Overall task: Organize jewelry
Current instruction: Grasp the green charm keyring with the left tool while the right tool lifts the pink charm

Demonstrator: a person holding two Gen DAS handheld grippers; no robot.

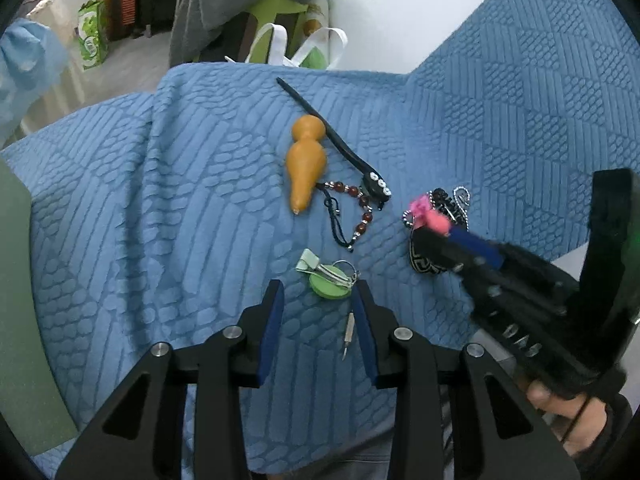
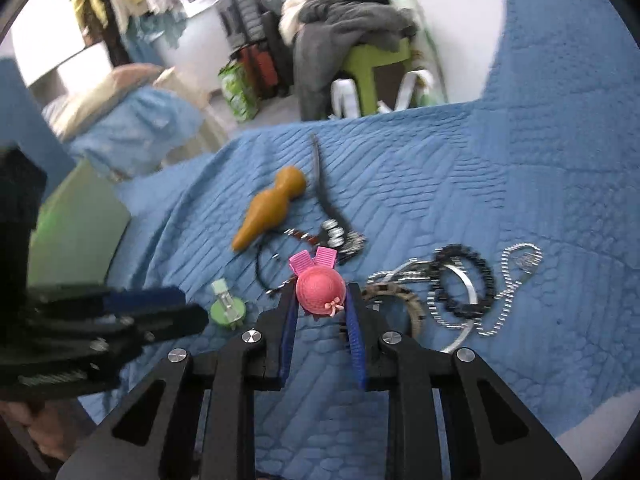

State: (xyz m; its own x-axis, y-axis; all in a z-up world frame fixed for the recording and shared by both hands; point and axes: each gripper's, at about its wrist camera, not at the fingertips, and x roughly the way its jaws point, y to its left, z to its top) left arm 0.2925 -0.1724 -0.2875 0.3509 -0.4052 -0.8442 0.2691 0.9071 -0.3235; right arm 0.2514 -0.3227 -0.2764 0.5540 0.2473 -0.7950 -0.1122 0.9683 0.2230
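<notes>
My right gripper (image 2: 320,300) is shut on a pink hat-shaped hair clip (image 2: 320,289) and holds it above the blue quilt (image 2: 500,184); it also shows in the left wrist view (image 1: 430,218). My left gripper (image 1: 318,290) is open and empty, just short of a green round clip with a key ring (image 1: 330,280). An orange gourd (image 1: 306,160), a black hair stick (image 1: 340,148) and a red bead bracelet (image 1: 360,204) lie beyond. Black bead bracelets and silver chains (image 2: 468,292) lie right of the right gripper. A patterned band (image 2: 396,300) lies beside them.
A green board (image 2: 76,232) sits at the quilt's left edge. Beyond the bed are a green stool with grey clothes (image 2: 360,44), bags and a white wall. A small metal pin (image 1: 348,334) lies between my left fingers.
</notes>
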